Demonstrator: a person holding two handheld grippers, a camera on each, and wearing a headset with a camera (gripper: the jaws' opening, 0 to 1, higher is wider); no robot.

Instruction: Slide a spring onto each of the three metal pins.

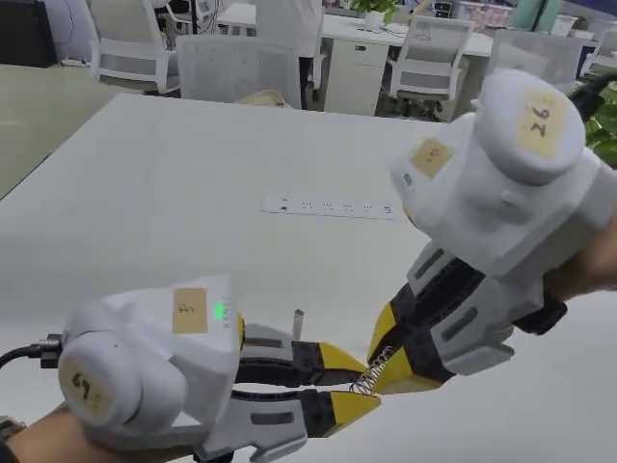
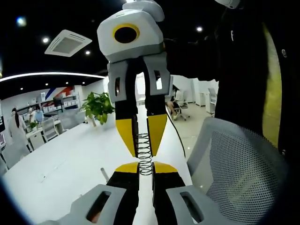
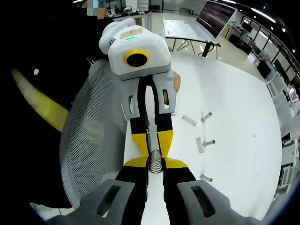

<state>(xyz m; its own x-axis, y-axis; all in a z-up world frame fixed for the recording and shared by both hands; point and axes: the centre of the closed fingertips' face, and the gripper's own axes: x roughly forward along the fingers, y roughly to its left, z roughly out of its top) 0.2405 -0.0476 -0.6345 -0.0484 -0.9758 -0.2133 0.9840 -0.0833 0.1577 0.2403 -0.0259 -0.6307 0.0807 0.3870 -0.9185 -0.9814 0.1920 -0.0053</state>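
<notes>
Over a white table (image 1: 145, 212). Clamps a spring (image 2: 143, 145) narrowly in the right gripper (image 3: 156, 164), tip to tip with the left gripper (image 2: 146, 165) — nips there, jaws nearly shut, a thin grey rod (image 3: 148, 136) running into the coil. Has loose springs (image 3: 189, 120) beside pins (image 3: 206, 116) lying well beyond.

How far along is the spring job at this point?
Done: nothing yet; the three pins on the table look bare. In hand: one spring, gripped between the left gripper and right gripper. Left: all three pins; two loose springs lie by them.
</notes>
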